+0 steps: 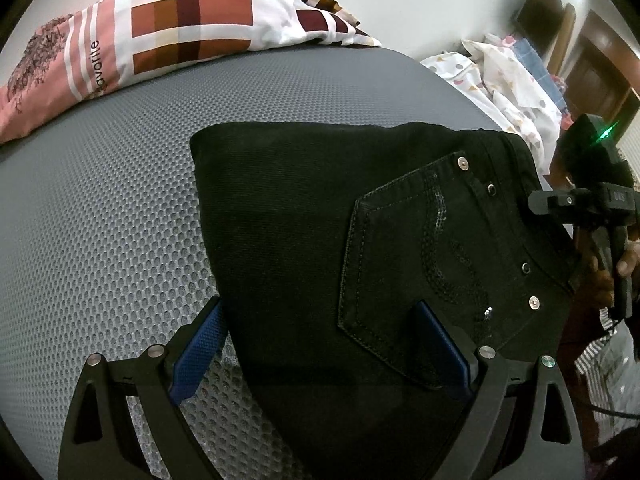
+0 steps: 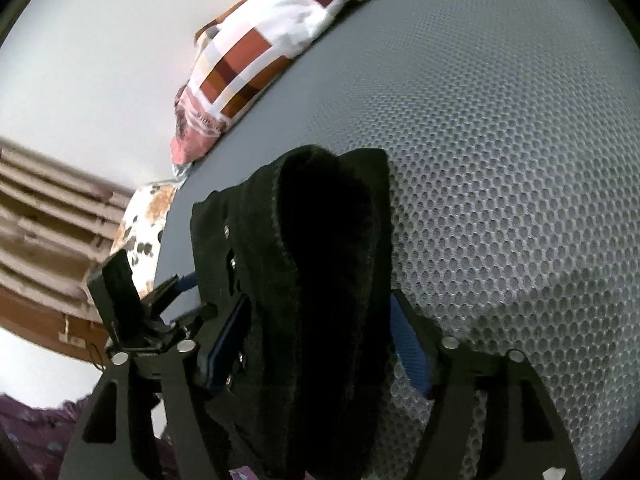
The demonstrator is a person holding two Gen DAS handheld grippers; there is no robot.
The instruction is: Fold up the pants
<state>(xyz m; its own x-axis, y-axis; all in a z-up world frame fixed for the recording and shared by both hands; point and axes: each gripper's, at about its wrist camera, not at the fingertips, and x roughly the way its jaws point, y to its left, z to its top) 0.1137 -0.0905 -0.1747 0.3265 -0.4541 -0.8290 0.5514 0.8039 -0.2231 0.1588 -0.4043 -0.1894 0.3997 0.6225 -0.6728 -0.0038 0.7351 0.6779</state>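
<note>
Black pants (image 1: 320, 220) lay folded on grey mesh mat (image 1: 100, 220), pocket up. Left gripper (image 1: 316, 344) fingers spread, straddling near edge. Right gripper (image 2: 320, 344) fingers spread around waistband end, seemingly not clamped. Likely final fold; next: pinch, carry across.

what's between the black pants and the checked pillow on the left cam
Only bare grey mesh mattress lies between the pants and the pillow; the left wrist view shows nothing else on that stretch.
</note>
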